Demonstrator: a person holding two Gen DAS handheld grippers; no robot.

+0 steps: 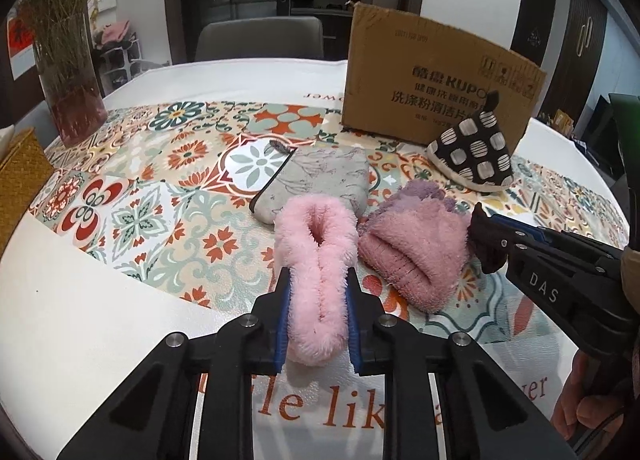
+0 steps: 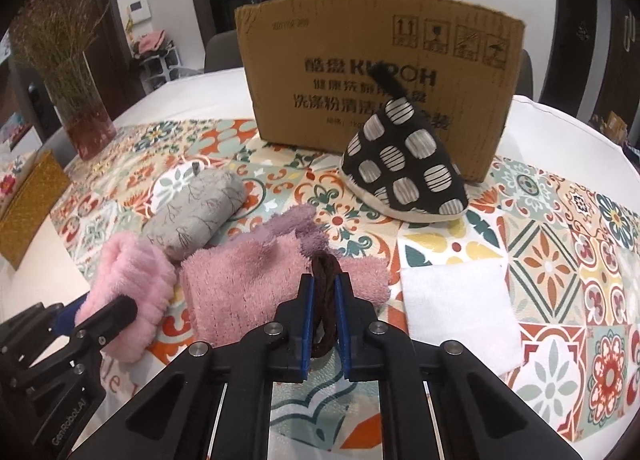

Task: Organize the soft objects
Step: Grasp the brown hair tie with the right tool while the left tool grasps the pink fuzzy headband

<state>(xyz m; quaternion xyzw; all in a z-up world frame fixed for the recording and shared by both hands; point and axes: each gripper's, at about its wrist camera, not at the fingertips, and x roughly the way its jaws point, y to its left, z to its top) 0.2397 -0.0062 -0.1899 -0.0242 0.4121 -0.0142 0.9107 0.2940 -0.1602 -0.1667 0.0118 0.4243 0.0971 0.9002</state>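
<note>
My left gripper (image 1: pixel 318 276) is shut on a fluffy light pink band (image 1: pixel 316 256) lying on the table; it also shows in the right wrist view (image 2: pixel 128 284). My right gripper (image 2: pixel 324 280) is shut on a dark brown braided loop (image 2: pixel 324 292); this gripper shows in the left wrist view (image 1: pixel 480 236). The loop rests at the edge of a folded pink towel (image 2: pixel 256 280), seen too in the left wrist view (image 1: pixel 412 252). Behind lie a grey patterned pouch (image 1: pixel 320 176) and a black spotted cone-shaped cloth (image 2: pixel 404 172).
An open cardboard box (image 2: pixel 376 60) stands at the back of the tile-patterned tablecloth (image 2: pixel 560 260). A white folded cloth (image 2: pixel 460 308) lies to the right. A glass vase of dried flowers (image 1: pixel 68 92) and a woven box (image 1: pixel 20 172) stand on the left.
</note>
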